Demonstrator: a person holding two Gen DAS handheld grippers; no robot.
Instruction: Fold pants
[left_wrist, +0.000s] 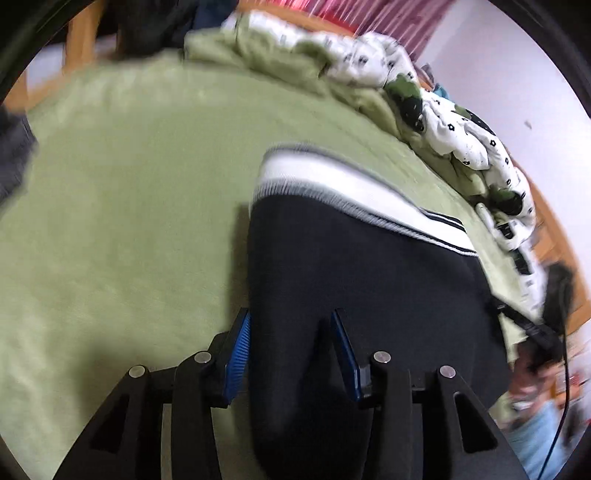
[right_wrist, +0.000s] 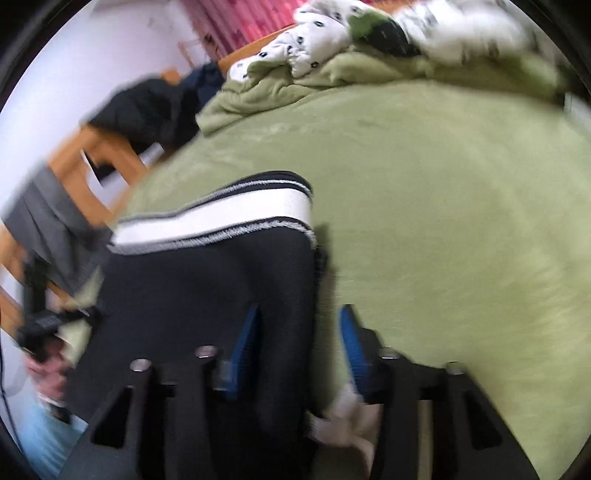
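Both hand-held grippers (left_wrist: 290, 347) (right_wrist: 301, 343) clamp black pants (left_wrist: 369, 280) over green bedspread (left_wrist: 129, 221).

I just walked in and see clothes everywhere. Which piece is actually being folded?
Look at the big green blanket covering the bed. On it lie dark pants, with cloth between the fingers of both the left tool and the right tool. The broad white waistband with thin dark stripes sets them apart from the spotted white bedding bunched behind.

Left hand-held gripper (left_wrist: 290, 354) straddles a fold of black pants (left_wrist: 369, 280) on the green blanket (left_wrist: 129, 221).
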